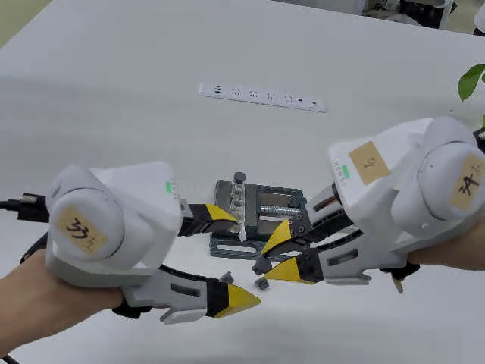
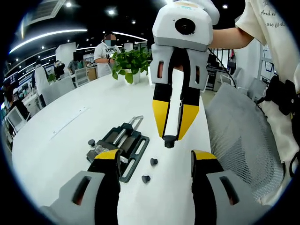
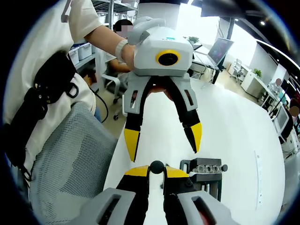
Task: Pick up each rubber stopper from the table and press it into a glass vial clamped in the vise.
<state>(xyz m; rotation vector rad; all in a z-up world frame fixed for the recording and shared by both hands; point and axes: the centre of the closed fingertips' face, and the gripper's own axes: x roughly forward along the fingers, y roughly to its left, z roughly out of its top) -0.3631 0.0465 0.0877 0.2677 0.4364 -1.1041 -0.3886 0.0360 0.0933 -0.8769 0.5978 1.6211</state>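
Note:
A small dark vise (image 1: pixel 258 216) on the white table clamps clear glass vials (image 1: pixel 239 206); one vial carries a dark stopper (image 1: pixel 239 177). My right gripper (image 1: pixel 264 262) hovers just in front of the vise, shut on a dark rubber stopper (image 1: pixel 261 265). Its own view shows that stopper (image 3: pixel 156 165) pinched between the tips of the right gripper (image 3: pixel 156 172), with the vise (image 3: pixel 206 169) to the right. My left gripper (image 1: pixel 245 256) faces it, open, with nothing held. Under the left gripper (image 2: pixel 157 157), two loose stoppers (image 2: pixel 153 161) (image 2: pixel 146 178) lie by the vise (image 2: pixel 119 143); the right gripper (image 2: pixel 169 139) hangs above.
A white power strip (image 1: pixel 261 96) lies farther back on the table (image 1: pixel 114 98). A potted plant (image 2: pixel 131 61) stands at the far end. A grey mesh chair (image 2: pixel 239 126) sits beside the table's edge. People stand in the background.

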